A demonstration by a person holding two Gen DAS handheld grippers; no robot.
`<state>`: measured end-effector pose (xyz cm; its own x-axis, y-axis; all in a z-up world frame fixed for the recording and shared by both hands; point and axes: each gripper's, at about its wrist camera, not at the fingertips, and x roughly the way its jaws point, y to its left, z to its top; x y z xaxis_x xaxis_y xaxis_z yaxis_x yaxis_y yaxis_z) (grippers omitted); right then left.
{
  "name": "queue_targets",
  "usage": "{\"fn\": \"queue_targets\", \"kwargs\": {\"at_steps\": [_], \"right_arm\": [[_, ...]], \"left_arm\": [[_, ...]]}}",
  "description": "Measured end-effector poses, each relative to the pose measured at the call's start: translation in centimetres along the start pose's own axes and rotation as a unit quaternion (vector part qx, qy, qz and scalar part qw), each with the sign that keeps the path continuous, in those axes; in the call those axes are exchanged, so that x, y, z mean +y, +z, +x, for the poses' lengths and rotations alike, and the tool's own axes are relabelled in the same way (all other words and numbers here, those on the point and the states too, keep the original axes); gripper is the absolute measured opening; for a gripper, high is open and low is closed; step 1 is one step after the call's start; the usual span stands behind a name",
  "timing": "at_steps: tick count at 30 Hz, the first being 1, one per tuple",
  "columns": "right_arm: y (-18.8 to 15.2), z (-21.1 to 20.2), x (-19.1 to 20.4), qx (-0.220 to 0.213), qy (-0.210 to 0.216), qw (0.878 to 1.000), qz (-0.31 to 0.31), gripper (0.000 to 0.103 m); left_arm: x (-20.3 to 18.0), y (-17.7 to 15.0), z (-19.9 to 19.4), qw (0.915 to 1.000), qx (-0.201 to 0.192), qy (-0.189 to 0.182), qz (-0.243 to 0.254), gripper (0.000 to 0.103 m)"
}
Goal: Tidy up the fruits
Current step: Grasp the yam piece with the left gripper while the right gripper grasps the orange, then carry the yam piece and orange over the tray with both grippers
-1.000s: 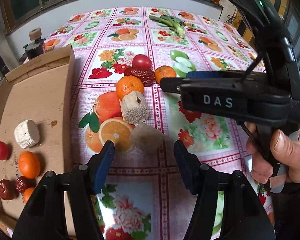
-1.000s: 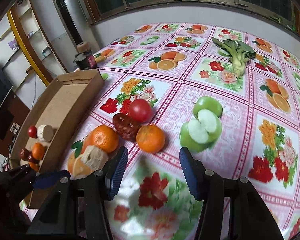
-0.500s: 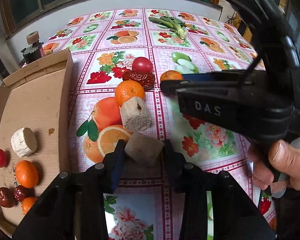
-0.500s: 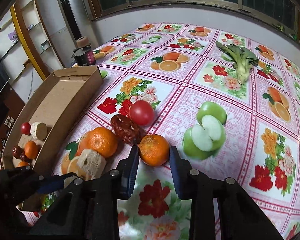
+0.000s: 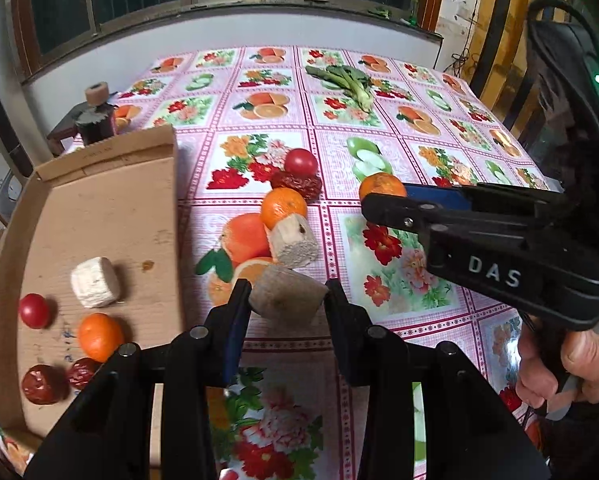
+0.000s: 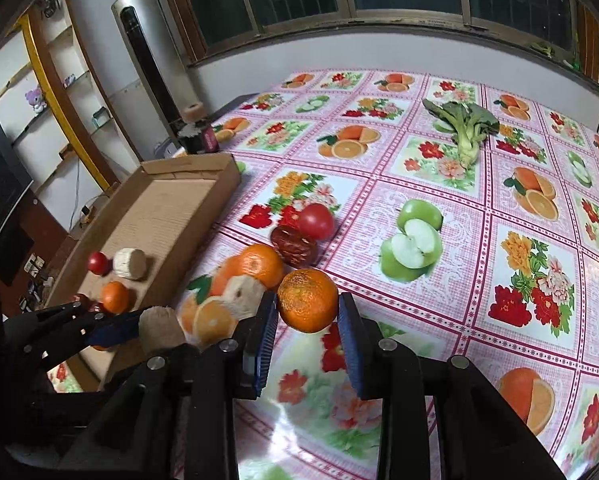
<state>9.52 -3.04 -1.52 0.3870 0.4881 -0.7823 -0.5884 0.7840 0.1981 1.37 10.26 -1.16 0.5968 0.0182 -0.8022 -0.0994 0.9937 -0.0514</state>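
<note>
Left gripper [image 5: 285, 304] pinches a tan chunk [image 5: 287, 294]; right gripper [image 6: 307, 316] pinches an orange [image 6: 307, 300]. Risk: the round orange rolling out, or grippers colliding near the box [image 5: 99, 208].

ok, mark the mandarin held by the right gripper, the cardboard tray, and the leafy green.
mandarin [image 6: 307, 300], right wrist view, middle of its peel
cardboard tray [image 5: 99, 208], left wrist view, bare floor
leafy green [image 6: 465, 126], right wrist view, where leaves meet stalk

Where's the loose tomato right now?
On the tablecloth, right of the cardboard tray: the tomato touches the red date, behind the orange.
</note>
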Motion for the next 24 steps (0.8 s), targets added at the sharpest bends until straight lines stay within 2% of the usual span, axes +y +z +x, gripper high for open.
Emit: {"fn": "queue_targets", "kwargs": {"at_steps": [10,24], "right_arm": [[0.5,-1.3,3.0,-0.015,0.017,1.0,-0.014,0.031],[1.6,-0.8,6.5,-0.017,0.032,0.999,-0.035,0.031]], "left_arm": [[2.0,0.0,-1.8,0.9997,-0.015,0.013,-0.014,0.035],[5.6,-0.2,-3.2,0.9984,-0.028,0.023,-0.044,0.035]]}}
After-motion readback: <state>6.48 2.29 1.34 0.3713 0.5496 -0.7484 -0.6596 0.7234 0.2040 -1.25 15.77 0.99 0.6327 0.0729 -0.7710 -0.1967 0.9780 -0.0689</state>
